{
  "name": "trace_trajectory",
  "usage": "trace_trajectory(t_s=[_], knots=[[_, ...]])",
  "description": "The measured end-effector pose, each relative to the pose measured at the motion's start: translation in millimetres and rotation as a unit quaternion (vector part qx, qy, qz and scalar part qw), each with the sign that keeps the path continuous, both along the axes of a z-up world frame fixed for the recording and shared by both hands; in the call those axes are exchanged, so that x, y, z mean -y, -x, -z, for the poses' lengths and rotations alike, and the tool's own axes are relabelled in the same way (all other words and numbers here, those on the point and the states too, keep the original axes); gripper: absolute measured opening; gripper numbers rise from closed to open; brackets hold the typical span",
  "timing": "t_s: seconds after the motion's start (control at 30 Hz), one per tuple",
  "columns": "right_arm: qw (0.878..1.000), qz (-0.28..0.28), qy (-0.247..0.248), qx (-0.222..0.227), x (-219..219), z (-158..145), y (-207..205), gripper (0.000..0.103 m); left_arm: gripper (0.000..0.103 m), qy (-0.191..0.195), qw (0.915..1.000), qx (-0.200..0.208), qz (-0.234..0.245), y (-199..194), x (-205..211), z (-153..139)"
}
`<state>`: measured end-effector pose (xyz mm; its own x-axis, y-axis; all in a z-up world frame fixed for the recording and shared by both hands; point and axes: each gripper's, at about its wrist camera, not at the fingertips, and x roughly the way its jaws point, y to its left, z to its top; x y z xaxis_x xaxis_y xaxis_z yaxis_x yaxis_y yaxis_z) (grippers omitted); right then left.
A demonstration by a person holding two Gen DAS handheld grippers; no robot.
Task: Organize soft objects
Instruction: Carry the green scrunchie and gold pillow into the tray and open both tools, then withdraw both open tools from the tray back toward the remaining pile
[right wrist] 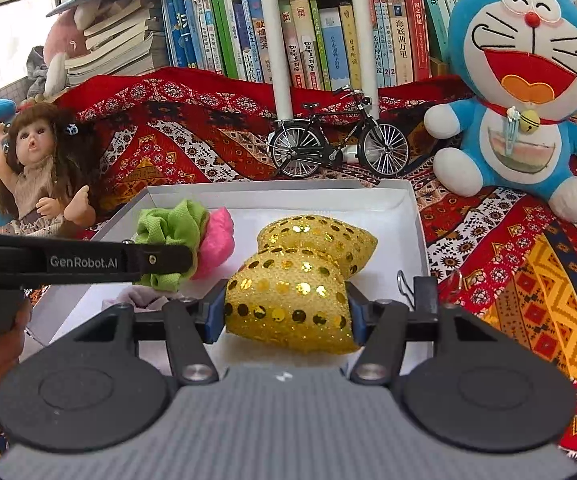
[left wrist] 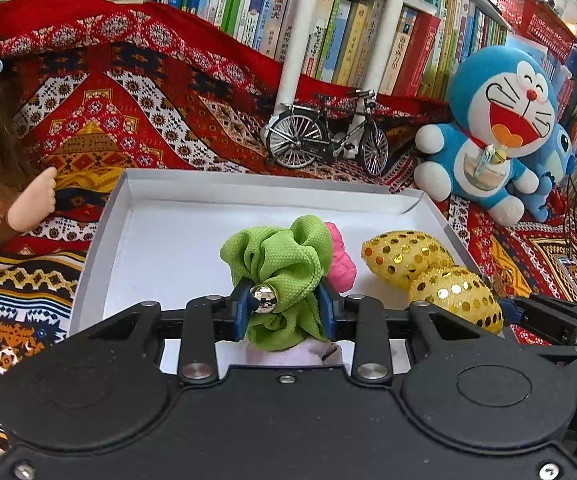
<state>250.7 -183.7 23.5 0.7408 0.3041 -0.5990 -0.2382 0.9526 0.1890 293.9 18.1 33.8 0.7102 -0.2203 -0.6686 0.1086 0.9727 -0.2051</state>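
We note the left gripper point(left wrist: 284, 304) at the left of the white box point(right wrist: 416, 216), its jaws clamped on the green fabric bundle point(left wrist: 280, 256), which hangs just above the box floor with a pink soft piece point(left wrist: 342, 264) touching it behind. A pale lilac soft item point(left wrist: 288, 354) lies under the bundle. To the right, the right gripper point(right wrist: 288, 312) has its jaws clamped across the near lobe of the gold sequined bow point(right wrist: 300, 280). The bow's long axis runs away from the jaws toward the far wall, inside the box. We judge each load sits straight ahead of its own jaws, over the box; release depends on lowering, not reaching sideways.
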Motion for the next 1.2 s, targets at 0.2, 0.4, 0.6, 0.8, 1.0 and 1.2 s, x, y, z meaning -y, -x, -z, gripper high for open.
trace_trajectory(t_s=[0.2,0.4,0.6,0.8,1.0,1.2], knots=[[1.000,0.000,-0.004,0.004,-0.1,0.0,2.0,0.066,0.035,-0.003,1.0000,0.003,0.003,3.3,3.2,1.9],[1.000,-0.001,-0.012,0.018,0.4,-5.6,10.1,0.081,0.046,-0.007,0.9999,0.011,0.008,13.9,3.8,-4.6],[0.999,-0.011,-0.004,0.032,-2.1,-11.8,25.0,0.088,0.066,-0.015,0.9991,0.038,0.015,33.5,1.0,-18.3],[0.999,-0.011,-0.002,0.046,-0.2,-19.3,43.4,0.090,0.078,-0.011,0.9976,0.063,0.026,61.5,-4.1,-32.4],[0.998,-0.015,-0.008,0.063,2.6,-27.9,68.8,0.092,0.079,-0.006,0.9959,0.083,0.034,98.8,-7.2,-39.5],[0.997,-0.021,-0.008,0.079,0.8,-30.2,101.1,0.094,0.080,-0.014,0.9936,0.106,0.037,134.7,-12.9,-42.5]])
